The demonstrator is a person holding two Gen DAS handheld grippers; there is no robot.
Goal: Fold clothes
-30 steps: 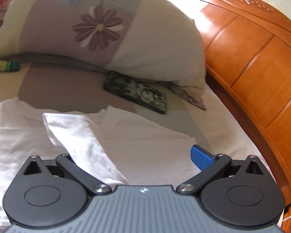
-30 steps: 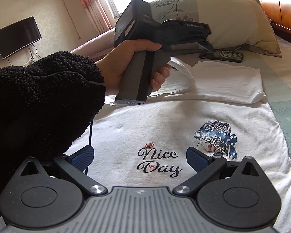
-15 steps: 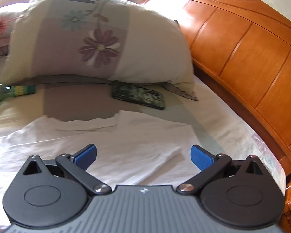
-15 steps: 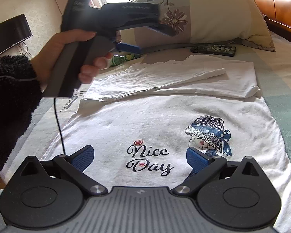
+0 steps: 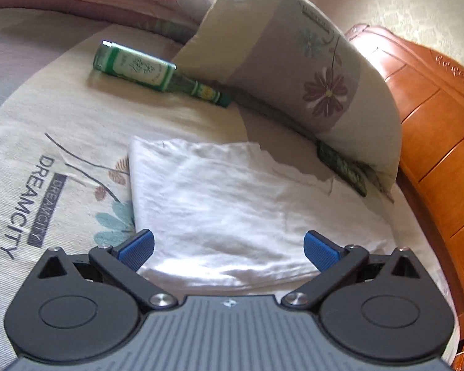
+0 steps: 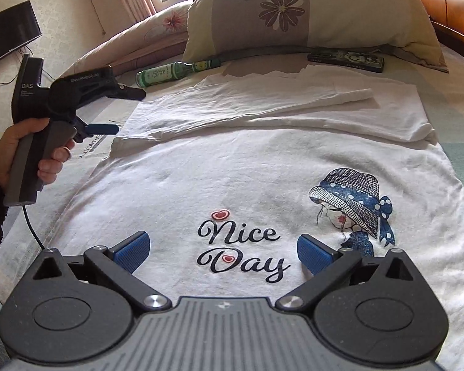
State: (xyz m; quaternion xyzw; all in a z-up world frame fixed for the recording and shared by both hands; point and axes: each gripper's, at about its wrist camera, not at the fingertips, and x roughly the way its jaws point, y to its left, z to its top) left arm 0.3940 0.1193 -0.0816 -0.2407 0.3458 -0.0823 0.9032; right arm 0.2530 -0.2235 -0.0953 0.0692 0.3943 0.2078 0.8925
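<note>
The white T-shirt lies print-up on the bed, its upper part doubled over in a band near the pillow. Both the left gripper and right gripper hover with jaws spread, holding nothing. Judging by the shirt, folding is midway; the next fold needs both hem corners pinched, though the hem is cut off below the right view.

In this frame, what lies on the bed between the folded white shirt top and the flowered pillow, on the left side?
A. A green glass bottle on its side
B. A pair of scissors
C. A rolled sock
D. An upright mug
A: a green bottle lies on its side beside the flowered pillow, beyond the white T-shirt.
</note>
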